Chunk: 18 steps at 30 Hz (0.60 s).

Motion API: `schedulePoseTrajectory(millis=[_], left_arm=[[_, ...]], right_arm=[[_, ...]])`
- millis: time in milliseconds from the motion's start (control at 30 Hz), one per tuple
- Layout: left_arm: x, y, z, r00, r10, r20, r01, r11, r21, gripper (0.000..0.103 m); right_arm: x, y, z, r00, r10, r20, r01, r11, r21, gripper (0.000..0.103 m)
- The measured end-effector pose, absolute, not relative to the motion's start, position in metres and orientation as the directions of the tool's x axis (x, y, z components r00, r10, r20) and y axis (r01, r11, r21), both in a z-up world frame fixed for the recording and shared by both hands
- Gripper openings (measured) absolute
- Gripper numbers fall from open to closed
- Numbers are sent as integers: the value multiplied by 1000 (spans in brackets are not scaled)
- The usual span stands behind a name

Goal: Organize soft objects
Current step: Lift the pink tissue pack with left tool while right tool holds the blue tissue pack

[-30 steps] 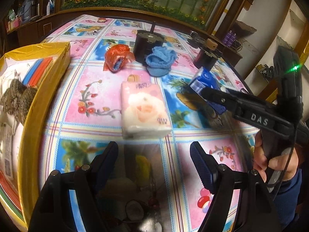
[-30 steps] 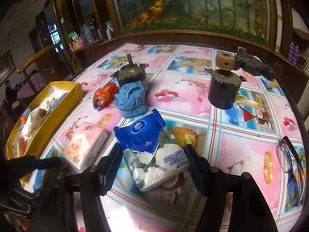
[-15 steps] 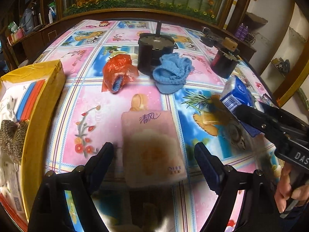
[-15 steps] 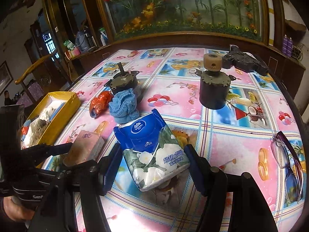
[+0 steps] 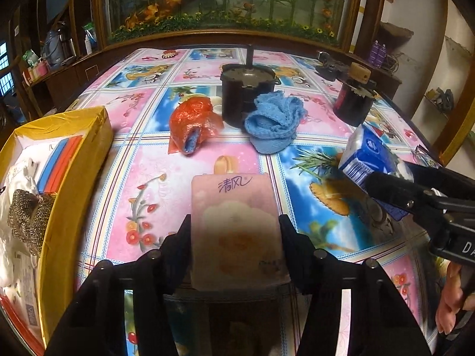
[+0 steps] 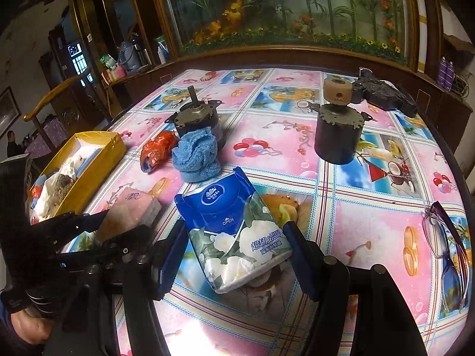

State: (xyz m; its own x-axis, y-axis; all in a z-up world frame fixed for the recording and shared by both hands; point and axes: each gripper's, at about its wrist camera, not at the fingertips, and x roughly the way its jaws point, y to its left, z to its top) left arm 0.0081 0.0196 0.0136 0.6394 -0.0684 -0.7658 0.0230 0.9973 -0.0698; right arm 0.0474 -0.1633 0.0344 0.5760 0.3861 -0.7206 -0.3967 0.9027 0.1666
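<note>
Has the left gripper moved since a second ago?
Yes. The left gripper came forward over the tablecloth toward the pink tissue pack, which lay ahead of its jaws. The jaws have just been closing and now flank the pack.

A: Left gripper (image 5: 234, 237): black plastic throughout, two broad angular fingers, a round screw head on each knuckle just behind the pads.

B: Right gripper (image 6: 234, 255): same black frame, but its pads (image 6: 170, 259) are dark blue and ribbed. Screws sit behind them too.

A: Seen from the left gripper, the right gripper's body bears white letters, "DA" readable, the rest cut off.

B: Sleeve (image 6: 6, 308) behind the left gripper's handle: dark blue, only a sliver showing.
</note>
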Motion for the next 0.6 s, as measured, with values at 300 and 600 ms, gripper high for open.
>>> schedulePoseTrajectory(millis=[300,600], left_arm=[[-2,14,23,697,-41,-716,27,999,-32,54],[-6,11,26,717,-26,-696,25,1000,-11,54]], right_arm=[[49,-163,32,575,379,-725,-390,906,165,70],[49,-163,33,577,379,-723,-390,906,164,70]])
